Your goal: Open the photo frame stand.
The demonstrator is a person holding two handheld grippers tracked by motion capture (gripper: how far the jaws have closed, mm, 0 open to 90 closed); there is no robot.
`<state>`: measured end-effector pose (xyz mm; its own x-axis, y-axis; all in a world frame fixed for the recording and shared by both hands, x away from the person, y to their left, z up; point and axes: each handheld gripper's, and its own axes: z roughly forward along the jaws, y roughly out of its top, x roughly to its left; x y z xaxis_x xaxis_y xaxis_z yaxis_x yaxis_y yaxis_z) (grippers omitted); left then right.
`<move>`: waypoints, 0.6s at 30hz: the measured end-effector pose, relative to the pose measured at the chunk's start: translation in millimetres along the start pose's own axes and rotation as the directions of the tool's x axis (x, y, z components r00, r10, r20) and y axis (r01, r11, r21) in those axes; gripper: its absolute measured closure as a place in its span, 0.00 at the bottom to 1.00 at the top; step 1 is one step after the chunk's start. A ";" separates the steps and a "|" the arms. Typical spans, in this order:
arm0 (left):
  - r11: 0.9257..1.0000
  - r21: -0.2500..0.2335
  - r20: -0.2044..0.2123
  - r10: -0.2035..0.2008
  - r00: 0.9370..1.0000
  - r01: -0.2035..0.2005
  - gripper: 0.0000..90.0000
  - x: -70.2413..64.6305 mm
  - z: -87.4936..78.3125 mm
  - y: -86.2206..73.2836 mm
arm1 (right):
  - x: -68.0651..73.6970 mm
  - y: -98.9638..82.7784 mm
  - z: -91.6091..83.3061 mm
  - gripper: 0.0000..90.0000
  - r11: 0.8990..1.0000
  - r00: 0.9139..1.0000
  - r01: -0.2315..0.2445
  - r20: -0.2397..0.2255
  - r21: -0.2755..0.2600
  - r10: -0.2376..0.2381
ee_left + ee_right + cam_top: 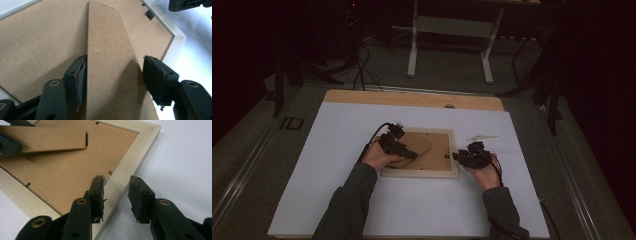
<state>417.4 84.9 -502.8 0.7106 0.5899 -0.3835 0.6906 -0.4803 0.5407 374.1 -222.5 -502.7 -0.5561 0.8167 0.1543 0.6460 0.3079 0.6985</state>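
Two grippers work on one picture frame (419, 172), which lies face down near the middle of the white bench (337, 200), and we take that frame as our landmark. Its pale wooden border runs around a brown backing board (37, 47), and small dark clips sit along the inner edge of the border.

On the backing board lies the stand flap (110, 75), a long brown strip of the same board, lifted a little at its free end (the right gripper view shows a shadow under it). Beyond the frame's far right corner a small pale object (482, 137) lies on the bench; we cannot tell what it is.

At the frame's left side we see the left gripper (113, 75), its jaws set either side of the stand flap. One pad lies against the flap's edge, the other stands clear of it, so the jaws are open.

At the frame's right side the right gripper (116, 197) straddles the wooden border, a jaw on each side. Whether the pads press the wood we cannot tell.
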 end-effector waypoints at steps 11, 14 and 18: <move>0.999 0.027 -0.034 0.025 0.999 -0.024 0.47 -3.2 1.5 0.8 | 0.3 5.4 0.3 0.71 1.000 1.000 0.003 0.000 -0.002 -0.003; 0.999 0.028 -0.041 0.030 0.999 -0.029 0.47 -4.1 1.5 1.0 | -0.4 5.9 0.7 0.71 1.000 1.000 0.002 0.001 -0.003 -0.002; 0.999 0.028 -0.055 0.043 0.998 -0.041 0.47 -6.4 0.9 1.4 | -1.8 7.7 2.1 0.71 1.000 1.000 0.002 0.004 0.005 -0.002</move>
<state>414.0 79.8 -500.3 0.7309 0.6038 -0.3182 0.6642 -0.5220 0.5351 381.1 -220.6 -499.1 -0.5556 0.8179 0.1499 0.6471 0.3121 0.6955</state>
